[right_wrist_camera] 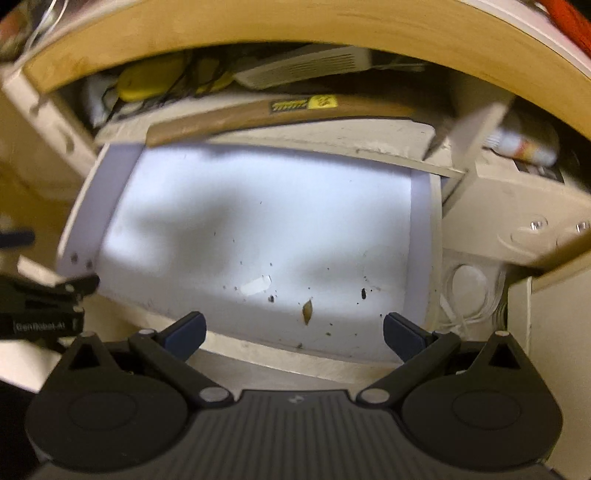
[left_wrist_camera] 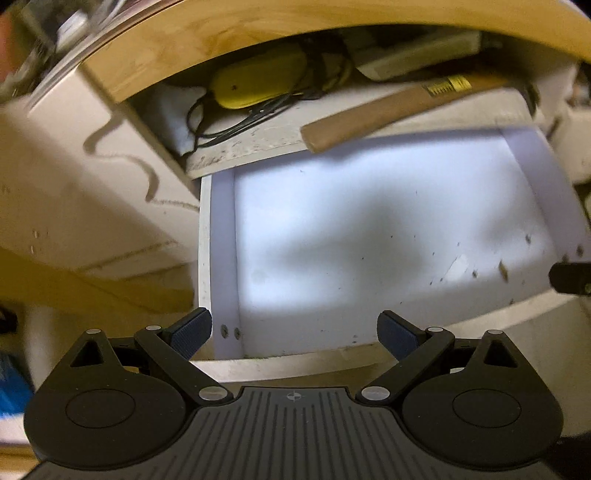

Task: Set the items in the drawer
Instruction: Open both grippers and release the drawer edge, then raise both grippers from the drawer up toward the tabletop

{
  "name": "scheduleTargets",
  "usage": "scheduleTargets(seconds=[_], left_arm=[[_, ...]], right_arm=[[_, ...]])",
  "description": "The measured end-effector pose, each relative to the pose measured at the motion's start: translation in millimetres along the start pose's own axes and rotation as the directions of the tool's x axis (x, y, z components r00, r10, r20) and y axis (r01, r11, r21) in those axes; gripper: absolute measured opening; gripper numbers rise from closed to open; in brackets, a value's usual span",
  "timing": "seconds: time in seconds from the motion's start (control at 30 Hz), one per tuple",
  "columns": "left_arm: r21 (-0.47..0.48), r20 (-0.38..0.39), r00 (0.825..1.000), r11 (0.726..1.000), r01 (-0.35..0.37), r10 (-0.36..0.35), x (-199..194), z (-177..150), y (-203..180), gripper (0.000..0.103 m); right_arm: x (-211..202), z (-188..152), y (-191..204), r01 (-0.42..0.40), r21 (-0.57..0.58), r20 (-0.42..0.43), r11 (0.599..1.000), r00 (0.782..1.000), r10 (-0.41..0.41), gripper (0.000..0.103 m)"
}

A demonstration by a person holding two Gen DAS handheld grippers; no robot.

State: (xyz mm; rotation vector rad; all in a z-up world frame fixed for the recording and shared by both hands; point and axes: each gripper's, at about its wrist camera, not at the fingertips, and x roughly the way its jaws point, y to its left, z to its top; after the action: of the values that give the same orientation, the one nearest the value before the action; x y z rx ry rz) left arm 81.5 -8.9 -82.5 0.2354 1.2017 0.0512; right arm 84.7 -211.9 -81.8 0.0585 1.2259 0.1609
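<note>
1. Drawer (left_wrist_camera: pixel 369 229): pulled out, white floor bare except for crumbs and a small paper scrap (right_wrist_camera: pixel 255 285). Nothing from the task placed inside yet.
2. Left gripper (left_wrist_camera: pixel 294 334): jaws apart, nothing between them; held over the near left corner of the drawer, above the front edge.
3. Right gripper (right_wrist_camera: pixel 294 334): jaws apart, empty; held over the near right part of the drawer.
4. Hammer (left_wrist_camera: pixel 388 110): on the shelf directly above and behind the drawer. Wooden handle lying roughly crosswise, butt end overhanging the shelf lip toward the drawer's rear; head hidden at the far right in the left wrist view. Judged the likeliest item to move first.
5. Key relation: hammer ahead of and above both grippers, long axis running left to right with a slight tilt. Butt end nearer the left gripper's centre line; labelled mid-handle nearer the right. Either within reach; left judged better placed for the free end.
6. Other shelf contents: yellow case (left_wrist_camera: pixel 255 83) with black cords (left_wrist_camera: pixel 229 122) at rear left, white flat box (right_wrist_camera: pixel 306 68) at rear right.
7. Clearances: wooden top (left_wrist_camera: pixel 221 33) low over the shelf, leaving a narrow slot for entry. Ample open room in the drawer below for setting down.
8. Risk: cords tangled near the case; possible snagging. Frames blurred; fine detail uncertain.
</note>
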Motion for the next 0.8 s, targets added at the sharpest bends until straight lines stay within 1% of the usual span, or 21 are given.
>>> scheduleTargets(seconds=[0.13, 0.23, 0.4, 0.53, 0.67, 0.8], left_arm=[[-0.079, 0.005, 0.999, 0.996, 0.033, -0.032, -4.1, -0.7, 3.5, 0.099], [-0.131, 0.006, 0.998, 0.989, 0.07, -0.07, -4.7, -0.7, 6.0, 0.099], [-0.129, 0.013, 0.998, 0.99, 0.063, -0.062, -5.5, 0.1, 2.4, 0.099], [-0.131, 0.018, 0.998, 0.989, 0.069, -0.067, -6.7, 0.9, 1.1, 0.099], [-0.137, 0.031, 0.997, 0.988, 0.076, -0.072, -8.9, 2.4, 0.8, 0.099], [-0.143, 0.05, 0.997, 0.987, 0.073, -0.066, -10.2, 5.1, 0.9, 0.099]], right_arm=[[-9.6, -0.9, 0.3, 0.004, 0.05, 0.043, 0.999, 0.999, -0.006, 0.103], [-12.1, -4.0, -1.5, 0.016, 0.094, 0.043, 0.995, 0.999, -0.021, 0.103], [-7.6, -7.1, -3.7, 0.037, 0.108, 0.016, 0.993, 0.999, -0.039, 0.103], [-8.4, -6.5, -4.6, 0.021, 0.124, 0.024, 0.992, 0.999, -0.024, 0.103], [-10.3, -7.6, -0.3, 0.026, 0.108, 0.04, 0.994, 0.999, -0.031, 0.103], [-11.6, -7.1, -1.4, 0.028, 0.122, 0.056, 0.992, 0.998, -0.035, 0.103]])
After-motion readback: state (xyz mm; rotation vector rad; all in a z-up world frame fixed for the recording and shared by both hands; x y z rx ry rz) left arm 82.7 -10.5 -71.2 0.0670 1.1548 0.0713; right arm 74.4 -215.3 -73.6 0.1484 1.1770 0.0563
